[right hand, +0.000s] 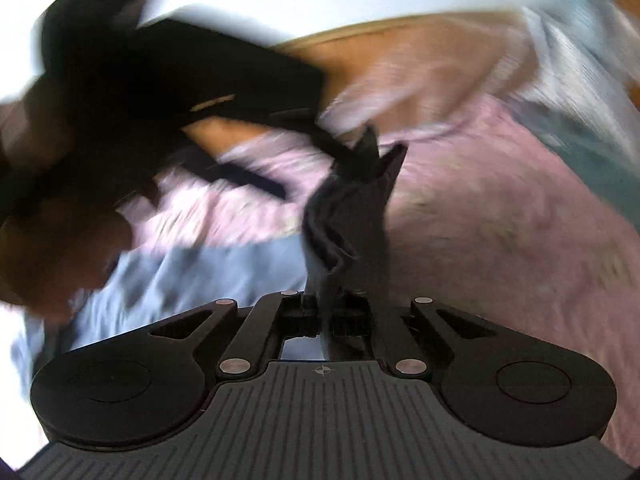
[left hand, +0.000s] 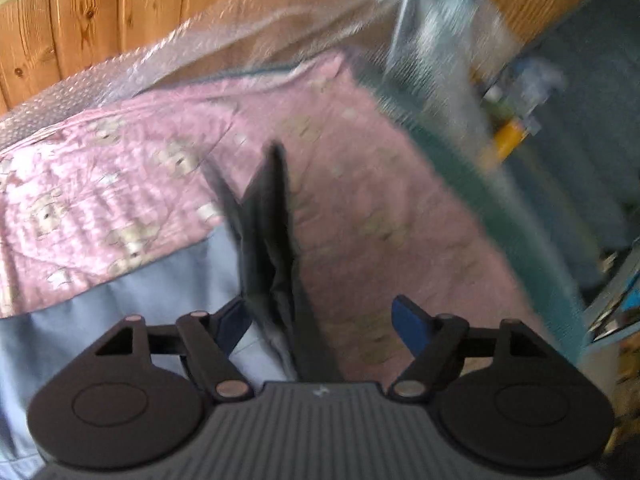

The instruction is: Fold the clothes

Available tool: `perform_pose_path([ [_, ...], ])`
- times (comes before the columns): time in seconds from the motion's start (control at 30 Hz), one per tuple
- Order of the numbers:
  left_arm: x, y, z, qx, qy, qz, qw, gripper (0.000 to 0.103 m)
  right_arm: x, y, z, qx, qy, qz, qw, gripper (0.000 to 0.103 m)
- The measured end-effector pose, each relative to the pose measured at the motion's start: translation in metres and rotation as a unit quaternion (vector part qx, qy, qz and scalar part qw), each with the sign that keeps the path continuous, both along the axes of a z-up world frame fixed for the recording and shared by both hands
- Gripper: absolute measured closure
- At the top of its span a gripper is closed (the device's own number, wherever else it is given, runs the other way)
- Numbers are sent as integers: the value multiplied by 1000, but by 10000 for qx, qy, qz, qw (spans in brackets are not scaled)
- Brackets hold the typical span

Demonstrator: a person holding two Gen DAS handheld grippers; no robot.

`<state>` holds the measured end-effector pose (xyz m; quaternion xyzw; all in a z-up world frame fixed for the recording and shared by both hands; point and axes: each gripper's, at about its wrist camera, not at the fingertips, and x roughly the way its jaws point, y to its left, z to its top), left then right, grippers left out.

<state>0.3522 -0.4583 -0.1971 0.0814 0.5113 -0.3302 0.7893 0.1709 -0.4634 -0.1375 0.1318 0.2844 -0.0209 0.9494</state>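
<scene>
Right gripper (right hand: 320, 312) is clamped on a dark grey, limp fabric garment (right hand: 352, 216), which stands up bunched from the jaws. Left gripper (left hand: 324, 320) has its jaws spread wide; blue fingertips (left hand: 412, 322) clear of the same dark cloth (left hand: 272, 240), which hangs between them untouched. Below lies pale blue cloth (left hand: 132, 320) on a pink patterned bedspread (left hand: 352, 152). Beyond: wooden plank wall (left hand: 100, 20). Heavy motion blur in both views.
</scene>
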Motion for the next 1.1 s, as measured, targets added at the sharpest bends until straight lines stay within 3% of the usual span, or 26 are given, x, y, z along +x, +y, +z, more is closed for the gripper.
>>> perform_pose_path([
  [0.03, 0, 0, -9, 300, -116, 22, 9995, 38, 1, 6, -2, 1, 16, 79, 10000, 102],
  [0.07, 0, 4, -17, 538, -178, 82, 9984, 67, 2, 13, -3, 2, 32, 158, 9999, 102],
  [0.1, 1, 8, -24, 750, -229, 149, 9968, 79, 3, 16, -5, 85, 55, 179, 9998, 102],
  [0.13, 1, 20, -28, 700, -166, 289, 9970, 91, 5, 17, -7, 182, 77, 172, 9997, 101],
  [0.2, 2, 43, -35, 604, -44, 569, 9965, 92, 7, 15, -12, 581, 163, 309, 9977, 98],
  [0.23, 3, 57, -38, 616, -44, 729, 9954, 92, 9, 12, -15, 829, 240, 416, 9954, 82],
  [0.27, 4, 72, -45, 633, 25, 914, 9938, 92, 10, 10, -18, 1073, 326, 515, 9924, 55],
  [0.3, 6, 86, -51, 652, 97, 1096, 9918, 92, 12, 8, -20, 1316, 411, 614, 9885, 45],
  [0.33, 10, 100, -62, 671, 195, 1254, 9896, 92, 13, 7, -21, 1381, 469, 624, 9873, 42],
  [0.4, 14, 123, -83, 443, 371, 1464, 9875, 86, 17, 6, -23, 1311, 631, 549, 9878, 43],
  [0.47, 12, 134, -85, 116, 286, 1422, 9894, 87, 29, 1, -32, 1258, 1040, 540, 9851, 45],
  [0.57, 9, 128, -82, 305, 183, 1282, 9911, 86, 51, 4, -53, 904, 1840, 555, 9772, 54],
  [0.73, 5, 134, -63, 308, 102, 1290, 9911, 84, 59, 11, -51, 598, 2016, 597, 9758, 58],
  [0.93, 6, 149, -23, 306, -325, 1811, 9825, 81, 67, 10, -51, 466, 2175, 639, 9728, 58],
  [1.1, 5, 139, -18, 282, -452, 1558, 9864, 77, 68, 12, -48, 381, 2263, 720, 9707, 58],
])
